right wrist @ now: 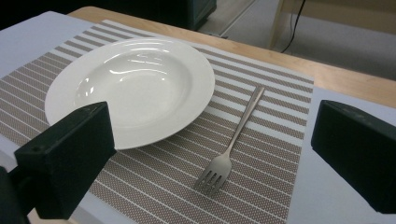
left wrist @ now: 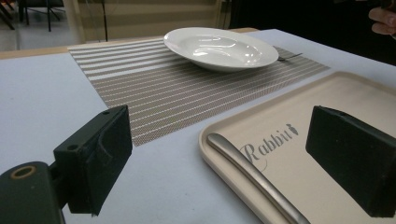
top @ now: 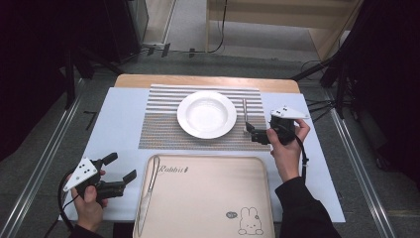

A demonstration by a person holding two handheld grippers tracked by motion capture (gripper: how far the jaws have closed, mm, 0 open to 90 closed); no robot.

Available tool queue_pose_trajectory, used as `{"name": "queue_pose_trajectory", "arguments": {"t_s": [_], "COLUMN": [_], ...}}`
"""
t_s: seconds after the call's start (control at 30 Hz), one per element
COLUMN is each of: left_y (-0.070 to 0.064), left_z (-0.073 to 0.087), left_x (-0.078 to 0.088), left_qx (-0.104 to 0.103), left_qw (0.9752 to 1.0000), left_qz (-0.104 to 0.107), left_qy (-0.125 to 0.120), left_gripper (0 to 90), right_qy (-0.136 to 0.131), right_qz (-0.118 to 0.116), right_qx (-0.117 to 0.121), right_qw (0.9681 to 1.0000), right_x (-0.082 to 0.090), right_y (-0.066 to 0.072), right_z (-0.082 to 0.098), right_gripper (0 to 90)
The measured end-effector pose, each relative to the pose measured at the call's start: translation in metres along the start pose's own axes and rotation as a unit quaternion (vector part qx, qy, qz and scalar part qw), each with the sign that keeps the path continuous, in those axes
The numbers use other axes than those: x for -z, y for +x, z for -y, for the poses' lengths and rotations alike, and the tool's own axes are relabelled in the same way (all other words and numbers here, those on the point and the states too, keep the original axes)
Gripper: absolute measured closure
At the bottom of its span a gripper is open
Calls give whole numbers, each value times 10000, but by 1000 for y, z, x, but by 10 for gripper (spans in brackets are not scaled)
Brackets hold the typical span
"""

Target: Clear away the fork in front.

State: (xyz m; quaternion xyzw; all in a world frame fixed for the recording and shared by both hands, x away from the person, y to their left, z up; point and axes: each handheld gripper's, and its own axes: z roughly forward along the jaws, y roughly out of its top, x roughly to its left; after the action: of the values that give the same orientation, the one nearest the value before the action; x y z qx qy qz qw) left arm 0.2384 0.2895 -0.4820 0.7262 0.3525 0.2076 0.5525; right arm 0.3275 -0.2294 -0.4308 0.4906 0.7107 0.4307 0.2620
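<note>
The work in hand looks like laying a place setting: the fork point(right wrist: 232, 141) already lies on the striped placemat point(top: 161, 121) just to the right of the white plate point(top: 206, 114), tines toward the person, and the right gripper point(top: 258, 135) hovers near those tines with its jaws released and holding nothing. The next piece, by my reading, is the long metal utensil point(left wrist: 257, 179) lying along the left edge of the beige tray point(top: 208, 218), beside the "Rabbit" lettering; its working end is out of clear sight, so I cannot tell whether it is a knife or a spoon. The left gripper point(top: 119, 173) waits just left of the tray over the white-covered counter point(top: 119, 106), its jaws also spread wide and empty. To do this well, bring the left gripper in across the handle, not along it, drop low enough that both pads straddle the thin shaft, close near the middle for balance, and lift clear of the tray's raised rim before carrying it to the mat. Count: 1 plate, 1 fork, 1 utensil on the tray, 1 tray, 1 placemat, 2 grippers.
</note>
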Motion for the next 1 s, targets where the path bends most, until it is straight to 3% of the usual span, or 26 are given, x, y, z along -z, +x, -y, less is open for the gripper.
{"name": "queue_pose_trajectory", "arguments": {"t_s": [0.4,0.43,0.5,0.7,0.87,1.0], "left_y": [2,2,2,1,2,2], "left_z": [1,1,1,1,2,2], "left_x": [0,0,0,-1,-3,-3], "left_qx": [20,29,17,17,41,42], "left_qw": [10000,10000,10000,10000,10000,10000], "left_qz": [-48,-43,-43,-29,-26,-28], "left_qy": [-3,-5,8,10,28,27], "left_gripper": [65,65,65,65,65,65], "right_qy": [395,380,403,668,938,1174], "right_qz": [-103,-82,194,177,393,503], "right_qx": [-208,-267,-314,-475,-344,-434], "right_qw": [9990,9989,9985,9965,9942,9909], "right_x": [-34,-36,-40,-57,-69,-78], "right_y": [-10,-11,-10,-16,-19,-22], "right_z": [-17,-18,-19,-20,-20,-19], "right_gripper": [0,50,128,128,129,139]}}
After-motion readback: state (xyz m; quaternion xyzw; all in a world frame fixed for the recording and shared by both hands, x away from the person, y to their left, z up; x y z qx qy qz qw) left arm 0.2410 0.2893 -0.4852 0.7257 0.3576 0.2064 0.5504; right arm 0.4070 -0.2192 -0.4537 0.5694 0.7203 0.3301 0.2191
